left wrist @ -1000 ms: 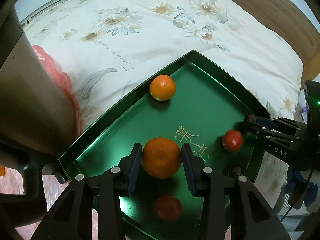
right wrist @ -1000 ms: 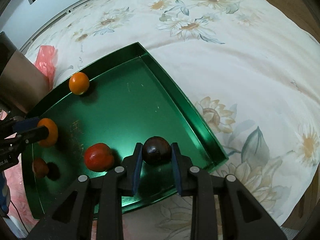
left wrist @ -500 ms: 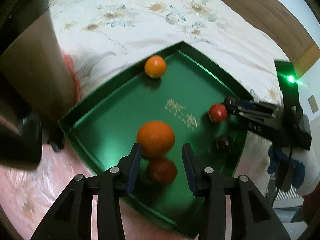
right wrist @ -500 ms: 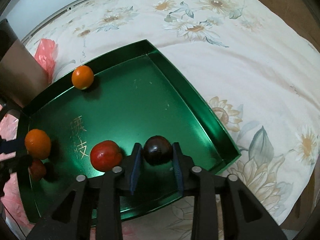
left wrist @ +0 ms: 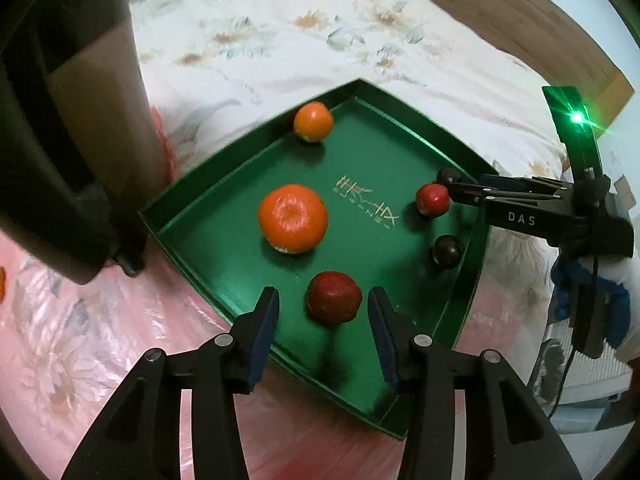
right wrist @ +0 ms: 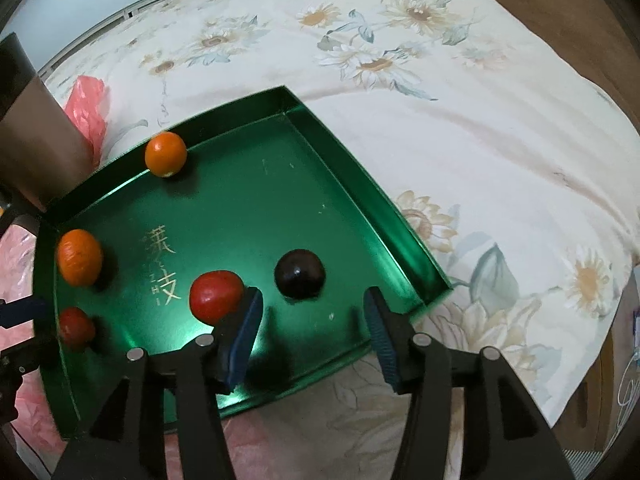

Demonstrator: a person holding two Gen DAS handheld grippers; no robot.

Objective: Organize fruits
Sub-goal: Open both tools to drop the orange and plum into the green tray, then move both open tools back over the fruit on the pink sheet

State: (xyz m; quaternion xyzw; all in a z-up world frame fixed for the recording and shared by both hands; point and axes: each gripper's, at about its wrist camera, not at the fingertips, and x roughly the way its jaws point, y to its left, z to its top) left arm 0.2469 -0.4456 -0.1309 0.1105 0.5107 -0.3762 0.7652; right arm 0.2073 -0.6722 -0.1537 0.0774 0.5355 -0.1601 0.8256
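A green tray (left wrist: 472, 264) (right wrist: 360, 184) lies on a flowered bedspread. In it are a large orange (left wrist: 293, 218) (right wrist: 79, 257), a small orange (left wrist: 313, 121) (right wrist: 165, 154), a dark red fruit (left wrist: 334, 303) (right wrist: 76, 326), a bright red fruit (left wrist: 432, 199) (right wrist: 216, 295) and a dark plum (left wrist: 447, 251) (right wrist: 299, 274). My left gripper (left wrist: 323, 334) is open and empty, its fingers either side of the dark red fruit. My right gripper (right wrist: 312, 334) (left wrist: 460, 192) is open and empty just behind the plum; its left finger (right wrist: 244, 332) is beside the bright red fruit.
A dark box or bin (left wrist: 68, 120) (right wrist: 28, 148) stands by the tray's left corner. Pink plastic (left wrist: 80, 340) (right wrist: 88, 112) lies under and beside the tray. A wooden bed frame (left wrist: 540, 32) runs behind the bedspread (right wrist: 480, 120).
My left gripper let go of the large orange, opened and drew back above the tray's near edge. My right gripper opened and released the dark plum, which now rests in the tray.
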